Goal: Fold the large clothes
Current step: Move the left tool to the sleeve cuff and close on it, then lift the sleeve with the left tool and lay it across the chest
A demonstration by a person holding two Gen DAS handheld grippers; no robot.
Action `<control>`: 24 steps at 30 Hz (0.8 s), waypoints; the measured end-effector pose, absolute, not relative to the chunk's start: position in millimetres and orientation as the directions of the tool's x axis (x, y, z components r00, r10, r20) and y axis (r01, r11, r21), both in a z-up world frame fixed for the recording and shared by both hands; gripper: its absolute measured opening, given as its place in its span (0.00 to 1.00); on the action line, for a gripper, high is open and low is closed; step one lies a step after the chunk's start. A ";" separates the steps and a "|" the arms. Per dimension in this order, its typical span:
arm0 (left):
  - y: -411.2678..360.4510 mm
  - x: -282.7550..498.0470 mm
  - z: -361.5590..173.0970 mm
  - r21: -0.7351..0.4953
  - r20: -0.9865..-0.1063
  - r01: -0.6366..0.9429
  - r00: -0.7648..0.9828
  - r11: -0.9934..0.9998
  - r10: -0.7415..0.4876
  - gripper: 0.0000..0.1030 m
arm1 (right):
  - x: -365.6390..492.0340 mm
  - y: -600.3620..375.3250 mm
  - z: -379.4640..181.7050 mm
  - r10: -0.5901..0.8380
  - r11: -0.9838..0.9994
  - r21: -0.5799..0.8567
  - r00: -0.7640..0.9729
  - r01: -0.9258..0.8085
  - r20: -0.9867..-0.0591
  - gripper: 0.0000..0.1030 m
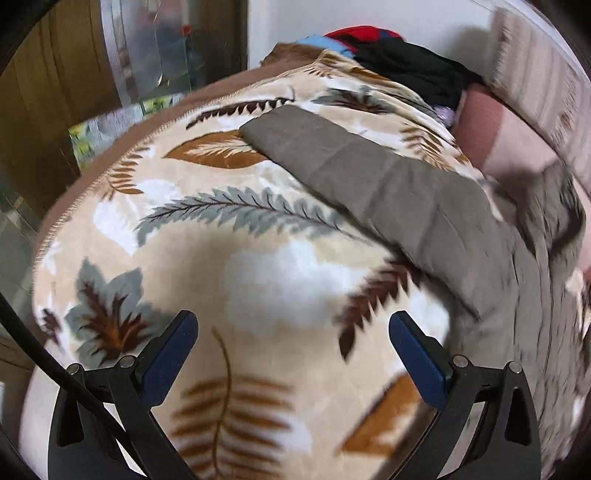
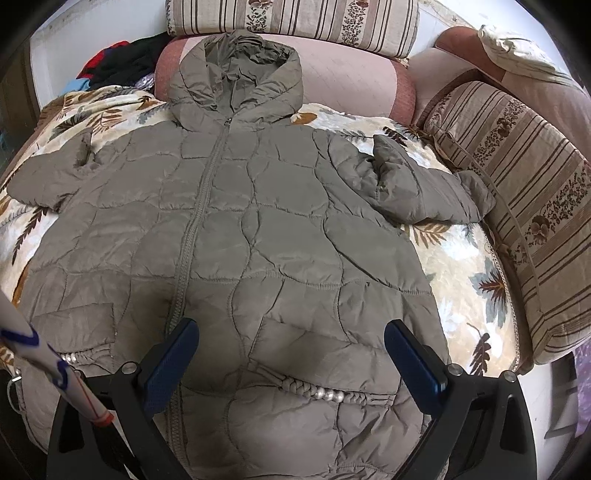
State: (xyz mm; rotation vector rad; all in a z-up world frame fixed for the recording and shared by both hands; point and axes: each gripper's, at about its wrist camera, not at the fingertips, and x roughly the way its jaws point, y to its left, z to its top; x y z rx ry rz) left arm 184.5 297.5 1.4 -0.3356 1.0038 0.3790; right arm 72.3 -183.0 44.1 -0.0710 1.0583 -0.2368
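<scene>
A large grey-brown quilted hooded jacket (image 2: 266, 229) lies flat, front up and zipped, on a leaf-patterned blanket (image 2: 461, 266). Its hood (image 2: 236, 77) points to the far side and both sleeves are spread out. My right gripper (image 2: 291, 328) is open and empty, hovering over the jacket's lower hem. In the left wrist view, the jacket's left sleeve (image 1: 369, 173) stretches across the blanket (image 1: 184, 240). My left gripper (image 1: 293, 321) is open and empty above the bare blanket, left of the sleeve.
Striped cushions (image 2: 517, 206) line the right side and the back (image 2: 295, 18). A pile of black, red and blue clothes (image 1: 399, 59) sits at the far corner. A pink sofa back (image 2: 351, 74) lies behind the hood. A wooden door (image 1: 48, 103) stands at left.
</scene>
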 end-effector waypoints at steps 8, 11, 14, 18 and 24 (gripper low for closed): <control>370.8 262.2 -24.7 -0.287 -0.874 -0.514 0.486 0.808 -0.002 0.61 | 80.9 -186.3 32.0 -0.250 0.967 -0.199 0.430 0.161 -0.867 0.99; 400.0 289.4 -34.5 -0.391 -0.858 -0.553 0.508 0.736 -0.074 0.61 | 85.1 -188.2 27.3 -0.268 0.962 -0.218 0.414 0.165 -0.870 0.99; 422.0 312.4 -46.8 -0.471 -0.835 -0.568 0.533 0.675 -0.133 0.61 | 90.1 -189.8 21.1 -0.285 0.957 -0.235 0.392 0.172 -0.875 0.99; 438.0 332.6 -64.8 -0.500 -0.828 -0.579 0.538 0.644 -0.160 0.61 | 97.9 -191.3 11.9 -0.297 0.952 -0.248 0.360 0.177 -0.884 0.99; 442.6 354.2 -71.2 -0.492 -0.822 -0.566 0.553 0.661 -0.137 0.61 | 106.5 -185.9 1.0 -0.309 0.950 -0.271 0.334 0.156 -0.890 0.99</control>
